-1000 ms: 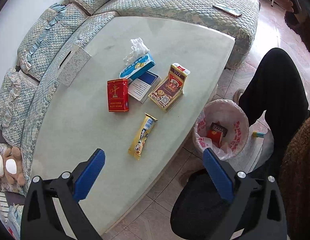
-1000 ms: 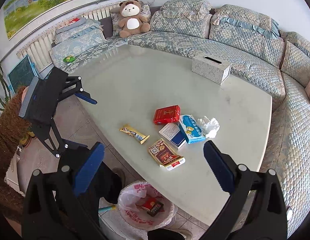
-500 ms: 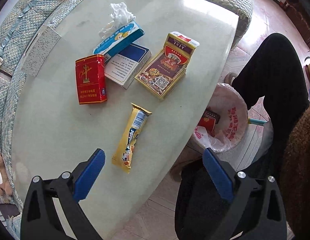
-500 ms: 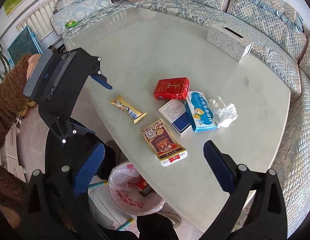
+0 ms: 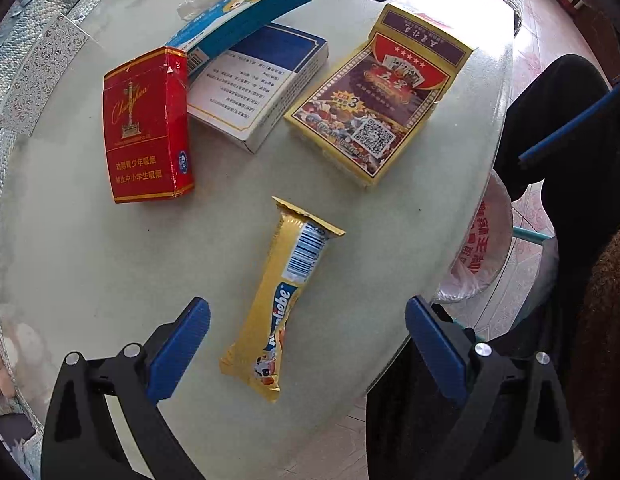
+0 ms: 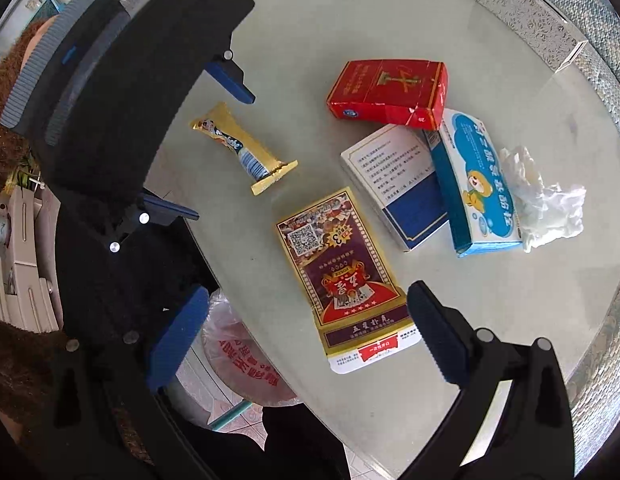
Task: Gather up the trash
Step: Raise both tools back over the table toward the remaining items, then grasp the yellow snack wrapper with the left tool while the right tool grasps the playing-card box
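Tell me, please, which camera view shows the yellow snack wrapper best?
The left wrist view: the yellow snack wrapper lies large and whole, between the open fingers of the left hand-held gripper, with its barcode and print clear. The right wrist view shows the wrapper too, whole but smaller, beside the left hand-held gripper's body.

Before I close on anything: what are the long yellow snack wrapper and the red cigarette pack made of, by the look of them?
Long yellow snack wrapper: seemingly thin glossy plastic or foil film; it shines, wrinkles, and has crimped end seals. Red cigarette pack: printed paperboard with a slight sheen; crisp folded edges, a scuffed, torn corner showing white. Both grippers, left and right, are open and empty.
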`<state>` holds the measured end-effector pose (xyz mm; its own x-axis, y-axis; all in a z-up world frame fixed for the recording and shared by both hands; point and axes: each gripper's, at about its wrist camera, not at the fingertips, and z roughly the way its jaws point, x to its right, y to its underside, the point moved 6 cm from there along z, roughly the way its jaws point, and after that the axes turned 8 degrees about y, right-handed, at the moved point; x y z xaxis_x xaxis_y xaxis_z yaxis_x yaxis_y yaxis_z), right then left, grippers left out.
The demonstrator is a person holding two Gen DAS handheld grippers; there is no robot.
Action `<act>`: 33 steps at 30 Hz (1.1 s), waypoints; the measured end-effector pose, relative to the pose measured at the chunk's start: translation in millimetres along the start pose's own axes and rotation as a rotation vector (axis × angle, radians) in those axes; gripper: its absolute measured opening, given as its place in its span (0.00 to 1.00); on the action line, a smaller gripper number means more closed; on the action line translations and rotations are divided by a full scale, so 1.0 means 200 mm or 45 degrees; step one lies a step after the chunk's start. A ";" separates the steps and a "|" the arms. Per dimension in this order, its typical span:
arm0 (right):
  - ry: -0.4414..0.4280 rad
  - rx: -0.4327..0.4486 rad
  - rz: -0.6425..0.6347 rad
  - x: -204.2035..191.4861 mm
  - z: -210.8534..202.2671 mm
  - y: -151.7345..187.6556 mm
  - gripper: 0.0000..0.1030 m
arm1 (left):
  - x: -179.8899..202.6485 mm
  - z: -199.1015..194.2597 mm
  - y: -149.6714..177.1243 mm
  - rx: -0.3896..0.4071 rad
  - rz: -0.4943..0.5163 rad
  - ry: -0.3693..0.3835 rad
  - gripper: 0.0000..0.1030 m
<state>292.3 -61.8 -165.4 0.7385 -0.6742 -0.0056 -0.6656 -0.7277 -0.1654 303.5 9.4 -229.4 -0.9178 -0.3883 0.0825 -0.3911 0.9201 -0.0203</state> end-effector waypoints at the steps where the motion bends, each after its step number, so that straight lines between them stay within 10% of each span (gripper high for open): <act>1: 0.000 -0.011 -0.005 0.00 0.03 0.00 0.94 | 0.00 0.01 0.00 0.002 -0.002 0.009 0.93; 14: 0.022 -0.055 0.015 0.01 0.22 -0.02 0.94 | -0.07 0.11 -0.01 -0.009 -0.051 0.051 0.85; 23: 0.078 -0.027 0.004 -0.02 0.24 0.00 0.70 | -0.12 0.09 0.04 0.033 -0.146 0.066 0.79; 33: 0.108 0.019 0.145 -0.05 0.22 0.01 0.62 | -0.05 0.03 0.03 0.069 -0.260 0.010 0.33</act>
<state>288.9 -51.3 -210.0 0.6461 -0.7610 0.0581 -0.7425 -0.6444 -0.1827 309.2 18.3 -236.4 -0.8187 -0.5658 0.0984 -0.5721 0.8183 -0.0557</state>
